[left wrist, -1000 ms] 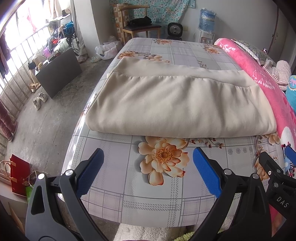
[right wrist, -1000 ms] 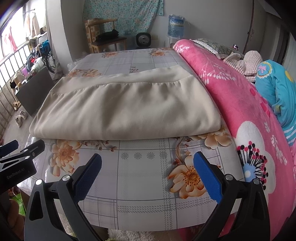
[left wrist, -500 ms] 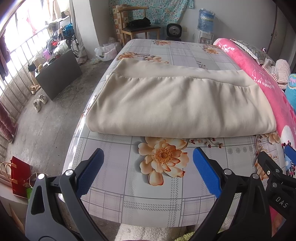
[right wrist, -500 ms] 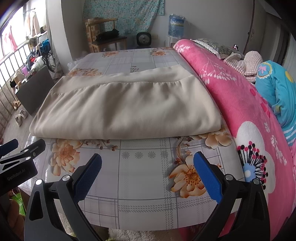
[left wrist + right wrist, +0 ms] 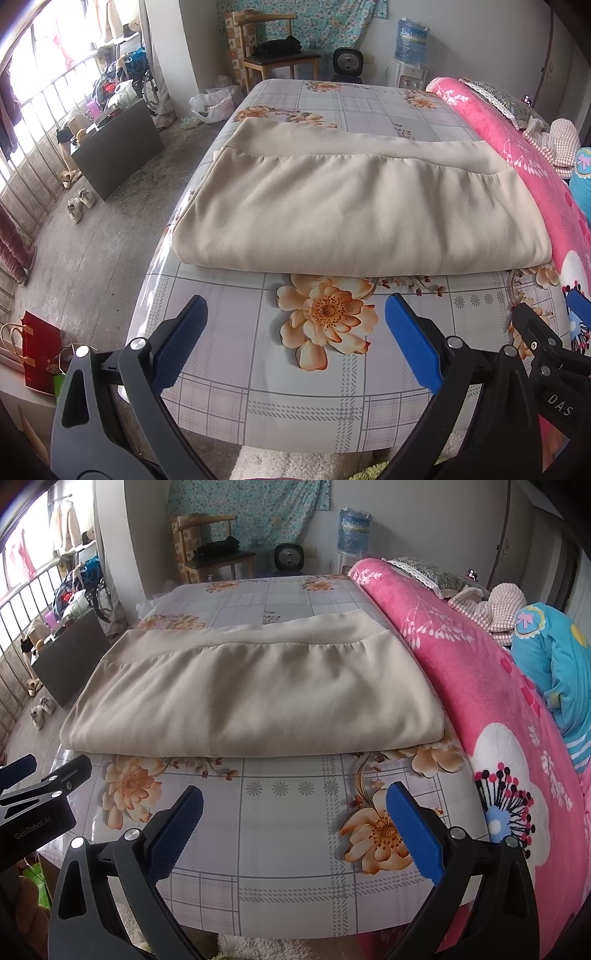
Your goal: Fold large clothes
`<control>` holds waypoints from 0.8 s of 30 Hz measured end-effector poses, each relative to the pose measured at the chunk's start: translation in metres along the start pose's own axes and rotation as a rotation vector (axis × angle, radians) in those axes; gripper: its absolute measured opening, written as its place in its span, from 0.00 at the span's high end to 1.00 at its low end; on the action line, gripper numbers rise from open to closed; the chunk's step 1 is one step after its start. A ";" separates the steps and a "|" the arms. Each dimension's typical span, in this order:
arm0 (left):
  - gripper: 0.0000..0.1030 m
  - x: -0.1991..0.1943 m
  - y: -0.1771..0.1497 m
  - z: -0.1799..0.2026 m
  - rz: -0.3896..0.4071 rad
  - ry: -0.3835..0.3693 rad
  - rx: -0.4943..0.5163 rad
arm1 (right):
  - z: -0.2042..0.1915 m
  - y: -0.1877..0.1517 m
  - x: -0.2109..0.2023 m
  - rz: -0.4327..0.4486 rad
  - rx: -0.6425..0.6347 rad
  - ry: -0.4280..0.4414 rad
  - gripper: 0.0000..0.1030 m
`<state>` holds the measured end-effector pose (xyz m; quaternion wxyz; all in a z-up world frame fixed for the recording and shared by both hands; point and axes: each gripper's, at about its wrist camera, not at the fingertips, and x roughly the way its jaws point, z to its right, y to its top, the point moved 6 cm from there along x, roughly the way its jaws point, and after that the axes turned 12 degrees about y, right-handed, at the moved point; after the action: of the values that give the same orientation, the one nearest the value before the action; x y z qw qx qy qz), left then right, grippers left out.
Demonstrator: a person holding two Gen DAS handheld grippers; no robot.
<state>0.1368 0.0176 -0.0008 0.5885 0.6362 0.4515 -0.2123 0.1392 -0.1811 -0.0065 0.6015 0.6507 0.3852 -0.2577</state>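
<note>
Beige garment (image 5: 354,210) lies on the flowered bed sheet (image 5: 332,387), already folded into a flat rectangle; at most a further fold appears to remain. Its long axis runs across the sheet, folded edge toward the cameras. Left gripper (image 5: 295,343) and right gripper (image 5: 295,823) hang short of that edge, jaws wide, empty.

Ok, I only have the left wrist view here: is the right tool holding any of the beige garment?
Observer: No. The right tool is open and empty, short of the beige garment, over the floral sheet.
Operator: What lies past the pink blanket?
Observer: Blue bedding with a striped part lies beyond the pink blanket.
</note>
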 end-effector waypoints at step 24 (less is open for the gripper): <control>0.10 -0.002 0.002 0.001 0.006 -0.002 0.001 | 0.001 0.001 0.000 -0.001 0.002 -0.001 0.06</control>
<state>0.1375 0.0163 0.0015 0.5891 0.6376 0.4491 -0.2113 0.1395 -0.1820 -0.0059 0.6009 0.6508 0.3853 -0.2587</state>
